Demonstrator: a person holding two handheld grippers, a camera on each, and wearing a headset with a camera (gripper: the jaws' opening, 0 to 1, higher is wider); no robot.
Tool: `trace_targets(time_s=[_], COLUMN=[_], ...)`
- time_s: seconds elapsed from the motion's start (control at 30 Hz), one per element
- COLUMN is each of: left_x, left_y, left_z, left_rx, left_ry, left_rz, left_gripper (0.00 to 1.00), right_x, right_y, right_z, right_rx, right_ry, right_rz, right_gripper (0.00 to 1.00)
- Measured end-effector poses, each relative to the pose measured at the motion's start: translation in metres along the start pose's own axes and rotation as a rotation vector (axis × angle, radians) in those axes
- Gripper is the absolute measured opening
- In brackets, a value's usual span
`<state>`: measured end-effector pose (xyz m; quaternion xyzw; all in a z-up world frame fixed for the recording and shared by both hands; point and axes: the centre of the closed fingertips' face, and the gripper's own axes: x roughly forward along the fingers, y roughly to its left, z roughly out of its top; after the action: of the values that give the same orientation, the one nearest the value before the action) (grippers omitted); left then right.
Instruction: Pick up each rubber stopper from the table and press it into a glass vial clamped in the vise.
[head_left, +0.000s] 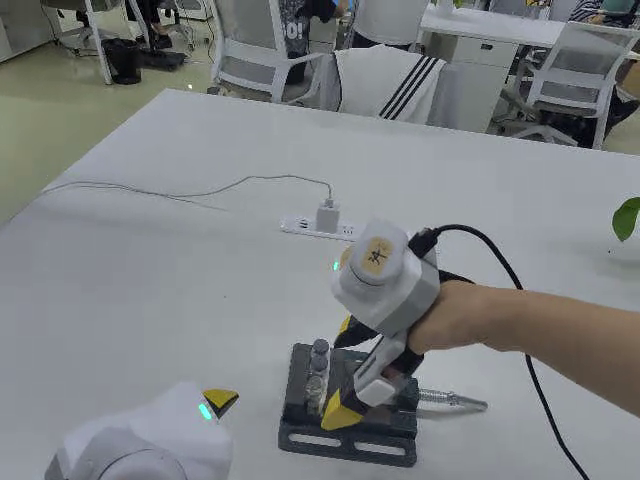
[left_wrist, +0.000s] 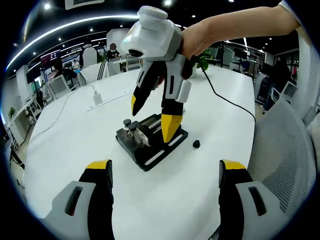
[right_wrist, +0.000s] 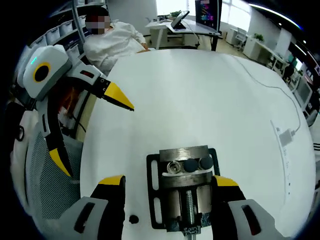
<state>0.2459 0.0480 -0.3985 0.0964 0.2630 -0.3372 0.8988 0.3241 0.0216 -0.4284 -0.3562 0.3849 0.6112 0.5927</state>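
White surface (head_left: 150, 250) stretches toward office chairs (head_left: 250, 50) in the head view; near its front edge the vise (head_left: 300, 438) clamps the glass vials (head_left: 318, 365) upright so stoppers push straight down. The right gripper (head_left: 342, 375) hovers over it, jaws spread, empty. Left gripper view: the left gripper (left_wrist: 165, 167) holds back, jaws open, with one loose rubber stopper (left_wrist: 196, 144) just beside the vise. Right gripper view: two vials look capped, one open.

My black vise (right_wrist: 186, 197) stands on the white worktop (right_wrist: 200, 100), clamping three upright glass vials (head_left: 318, 372) in a row. Two carry dark rubber stoppers (right_wrist: 191, 164); the third vial (right_wrist: 174, 166) is open. One loose stopper (right_wrist: 133, 219) lies near the vise.
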Motion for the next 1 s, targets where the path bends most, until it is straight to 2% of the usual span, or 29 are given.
trace_targets(time_s=[0.13, 0.3, 0.4, 0.57, 1.0], left_x=[-0.001, -0.002, -0.003, -0.003, 0.002], left_y=[-0.003, -0.005, -0.007, -0.01, -0.024], left_z=[0.002, 0.002, 0.003, 0.004, 0.001], left_rx=[0.012, 0.027, 0.033, 0.05, 0.111], left_ry=[0.0, 0.004, 0.007, 0.01, 0.052], left_rz=[-0.005, -0.011, -0.014, -0.026, -0.082], left_gripper=[0.86, 0.86, 0.85, 0.85, 0.83], right_x=[-0.003, -0.007, -0.011, -0.021, -0.039], right_y=[0.009, 0.013, 0.016, 0.022, 0.046], right_z=[-0.006, -0.018, -0.027, -0.035, -0.078], right_rx=[0.028, 0.072, 0.092, 0.139, 0.224], right_ry=[-0.044, -0.102, -0.116, -0.177, -0.234], right_rz=[-0.001, -0.047, -0.059, -0.087, -0.143], right_gripper=[0.77, 0.99, 0.99, 0.99, 0.99])
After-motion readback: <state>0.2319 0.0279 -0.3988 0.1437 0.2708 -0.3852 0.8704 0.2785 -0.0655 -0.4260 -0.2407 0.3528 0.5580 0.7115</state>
